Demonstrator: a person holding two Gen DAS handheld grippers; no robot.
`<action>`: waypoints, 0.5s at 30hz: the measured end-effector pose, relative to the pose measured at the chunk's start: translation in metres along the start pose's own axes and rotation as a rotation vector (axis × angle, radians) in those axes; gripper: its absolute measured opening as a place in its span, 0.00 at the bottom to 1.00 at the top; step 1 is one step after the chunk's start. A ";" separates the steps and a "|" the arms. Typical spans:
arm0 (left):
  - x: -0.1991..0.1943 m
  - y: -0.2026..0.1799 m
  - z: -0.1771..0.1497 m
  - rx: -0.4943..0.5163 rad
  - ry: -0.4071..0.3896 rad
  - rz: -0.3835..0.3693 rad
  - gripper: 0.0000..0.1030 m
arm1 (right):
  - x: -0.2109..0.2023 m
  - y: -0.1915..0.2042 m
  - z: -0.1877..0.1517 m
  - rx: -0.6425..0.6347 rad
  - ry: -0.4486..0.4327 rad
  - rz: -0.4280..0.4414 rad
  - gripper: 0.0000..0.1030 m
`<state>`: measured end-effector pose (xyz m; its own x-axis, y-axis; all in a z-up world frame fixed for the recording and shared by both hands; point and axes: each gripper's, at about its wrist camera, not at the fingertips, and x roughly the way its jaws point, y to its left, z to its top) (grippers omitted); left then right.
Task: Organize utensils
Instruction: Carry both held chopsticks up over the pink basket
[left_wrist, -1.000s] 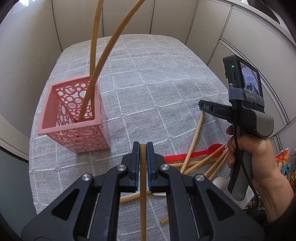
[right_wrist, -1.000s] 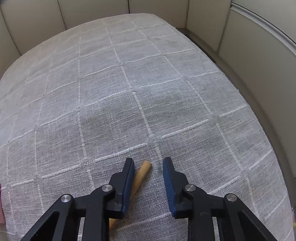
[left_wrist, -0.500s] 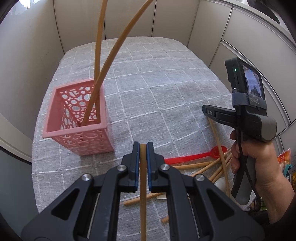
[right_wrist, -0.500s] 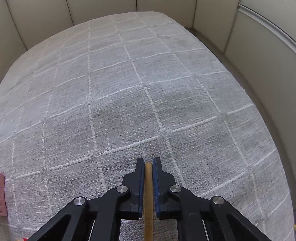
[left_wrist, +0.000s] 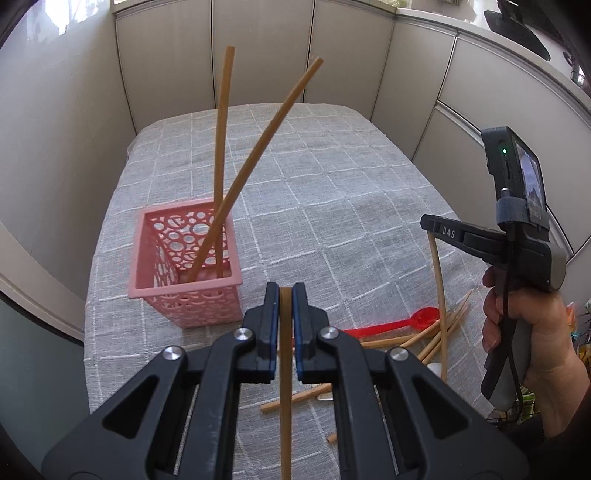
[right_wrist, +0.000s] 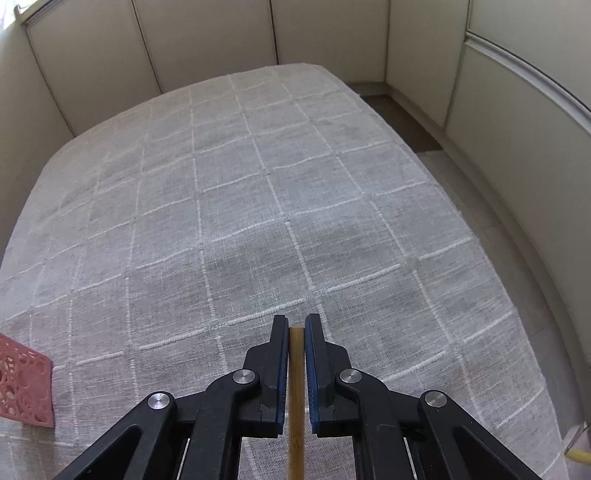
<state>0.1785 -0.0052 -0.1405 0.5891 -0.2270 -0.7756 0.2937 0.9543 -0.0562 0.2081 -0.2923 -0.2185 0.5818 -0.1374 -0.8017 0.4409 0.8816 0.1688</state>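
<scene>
In the left wrist view, the left gripper (left_wrist: 284, 295) is closed tight on a wooden chopstick (left_wrist: 285, 387), whose long axis runs straight down between the fingers toward the camera, its top end level with the fingertips. Just beyond and to the left stands the pink basket (left_wrist: 184, 291) on the grey checked tablecloth (left_wrist: 332, 192), with two chopsticks (left_wrist: 236, 192) leaning in it, tips pointing up and to the right. On the right, the right gripper (left_wrist: 430, 223) holds a pale chopstick (left_wrist: 439, 295) hanging nearly upright over a loose pile of chopsticks (left_wrist: 436, 332) and a red spoon (left_wrist: 391, 325).

In the right wrist view, the right gripper (right_wrist: 296, 325) is clamped on that chopstick (right_wrist: 296, 406), long axis in line with the fingers. The basket's corner (right_wrist: 26, 387) shows at the far left.

To drop either stick cleanly, I judge it should be carried over the basket opening, tipped upright, lowered past the rim clear of the leaning pair, and only then released.
</scene>
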 end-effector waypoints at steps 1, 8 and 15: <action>-0.004 0.001 0.001 0.000 -0.009 -0.002 0.08 | -0.007 0.000 0.001 0.000 -0.010 0.006 0.07; -0.029 0.007 0.006 -0.006 -0.076 -0.016 0.08 | -0.052 0.002 0.007 0.016 -0.081 0.070 0.07; -0.055 0.006 0.012 0.006 -0.170 -0.010 0.08 | -0.101 0.006 0.009 0.008 -0.171 0.119 0.07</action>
<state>0.1567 0.0109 -0.0904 0.7046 -0.2666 -0.6576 0.3041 0.9508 -0.0596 0.1584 -0.2775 -0.1316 0.7371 -0.1082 -0.6671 0.3675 0.8925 0.2613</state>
